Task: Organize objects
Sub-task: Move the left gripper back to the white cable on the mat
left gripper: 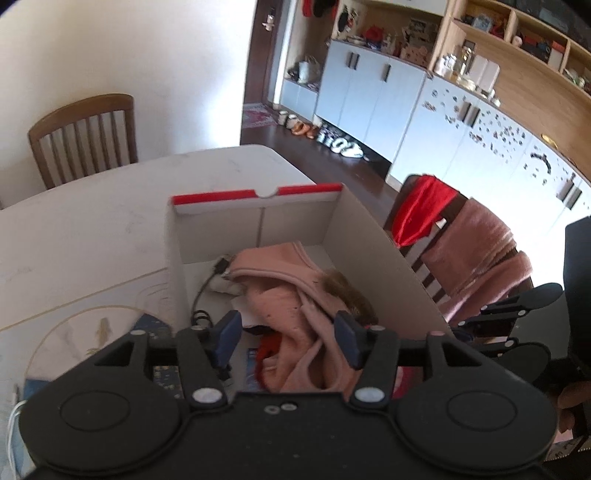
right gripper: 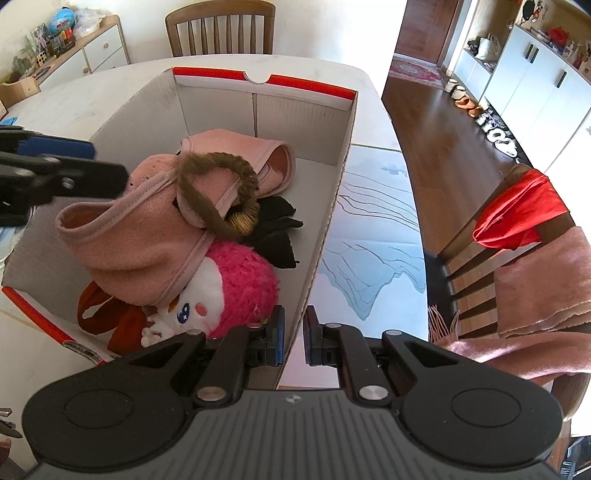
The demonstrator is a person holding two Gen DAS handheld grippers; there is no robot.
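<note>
A box stands on the table, near the table's right edge. In the box, a hat lies on top of a plush toy, with gloves beside them against the box's right wall. A cable lies by its left wall. A chair stands behind the table's far edge, another chair off its right edge.

Box interior mostly blocked.
Pink hat and plush toy fill the cardboard box; free floor only at far end, right wall clamped by right gripper.
</note>
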